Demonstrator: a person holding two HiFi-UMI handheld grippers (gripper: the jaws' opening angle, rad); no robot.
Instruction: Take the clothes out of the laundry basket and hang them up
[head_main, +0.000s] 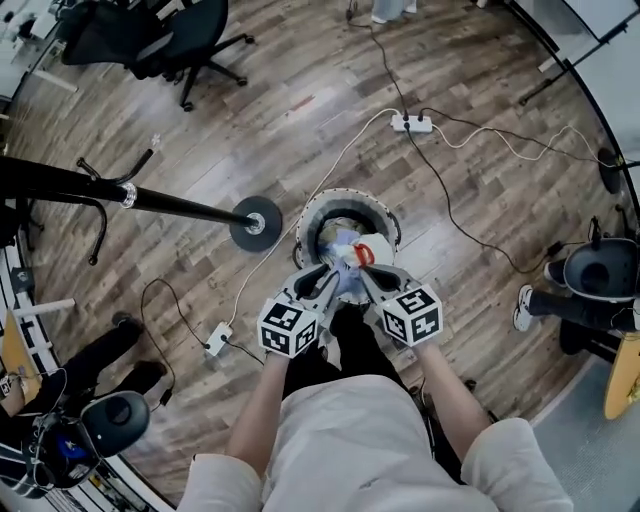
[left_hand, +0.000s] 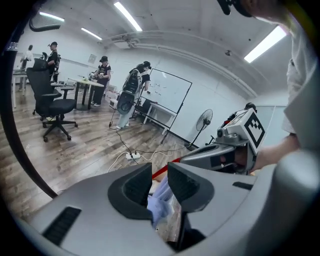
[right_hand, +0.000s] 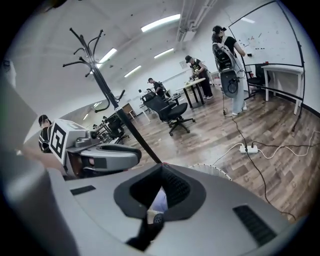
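In the head view, the left hand-held gripper (head_main: 322, 280) and the right hand-held gripper (head_main: 372, 278) meet just above the round laundry basket (head_main: 312, 212), which stands on the wooden floor (head_main: 300, 110). Between them is a pale blue garment (head_main: 345, 272). Taking it at two points probably serves to spread it for hanging. A red piece (head_main: 362, 254), perhaps a hanger, lies at the basket's mouth. The coat stand (head_main: 180, 205) has its base just beside the basket, so the hanging place is close by. The marker cubes (head_main: 288, 326) carry black-and-white square patterns only, no letters.

In the left gripper view, the left hand-held gripper (left_hand: 159, 172) has its jaws drawn narrow, with the garment (left_hand: 161, 197) bunched between the pads, seemingly pinched. The whiteboard (left_hand: 167, 90) bears marks too small to read.

In the right gripper view, the right hand-held gripper (right_hand: 160, 172) is closed tip to tip. A thin fold of the garment (right_hand: 159, 202) shows in the gap behind the tips, apparently nipped. The coat stand (right_hand: 107, 90) rises behind, and the basket's rim (right_hand: 212, 170) peeks past the jaw. No brand or label can be read.
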